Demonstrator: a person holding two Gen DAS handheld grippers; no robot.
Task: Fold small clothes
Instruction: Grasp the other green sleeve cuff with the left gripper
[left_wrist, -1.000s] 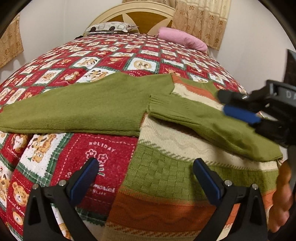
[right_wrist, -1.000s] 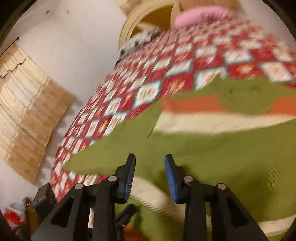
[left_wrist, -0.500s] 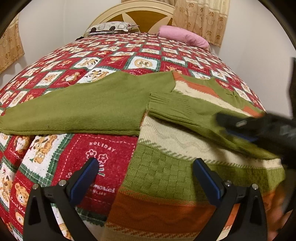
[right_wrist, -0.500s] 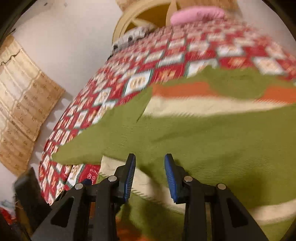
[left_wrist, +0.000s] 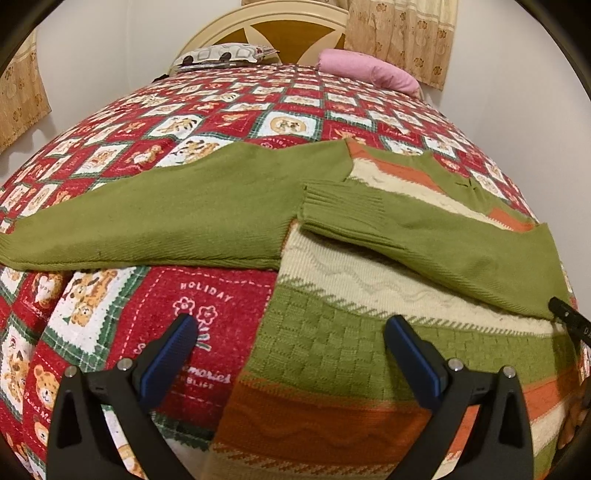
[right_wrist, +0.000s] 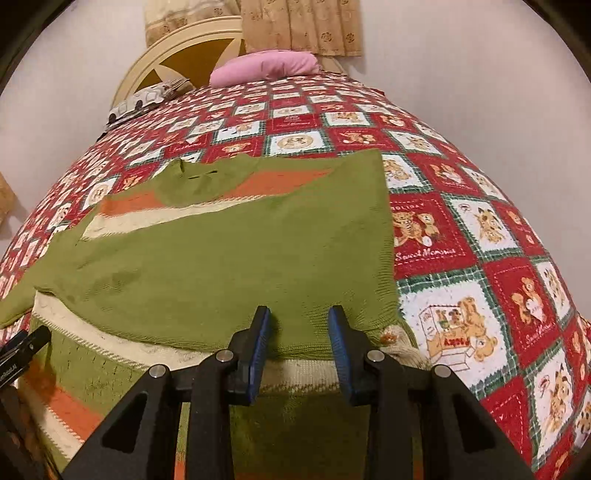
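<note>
Blue rubber pads line my left gripper (left_wrist: 290, 349), whose fingers (left_wrist: 168, 354) are spread wide and released, hovering with nothing between them; the left one hangs over the red quilt (left_wrist: 207, 295), the right one over the green checked band of the sweater (left_wrist: 332, 343). My right gripper (right_wrist: 300, 334) has its fingers (right_wrist: 258, 343) drawn partway in with a clear gap between the pads; they sit over the lower edge of the folded green sleeve (right_wrist: 229, 266), and I cannot tell whether they touch the knit, though nothing is pinched.

The sweater lies flat near the foot edge of the bed, its hem toward me, striped in orange, cream and green. In the left view one sleeve (left_wrist: 155, 221) stretches out straight toward the left edge of the bed, while the other is folded across the chest, its ribbed cuff (left_wrist: 332, 199) lying about at the middle of the garment. In the right view that fold forms a straight green edge along the sweater's right side.

Further out, the quilt of red and white teddy-bear squares covers the whole bed. At the head end a pink pillow (right_wrist: 266, 66) and a patterned pillow (left_wrist: 225, 53) rest against the cream headboard (left_wrist: 273, 22), with beige curtains (left_wrist: 402, 33) behind.
</note>
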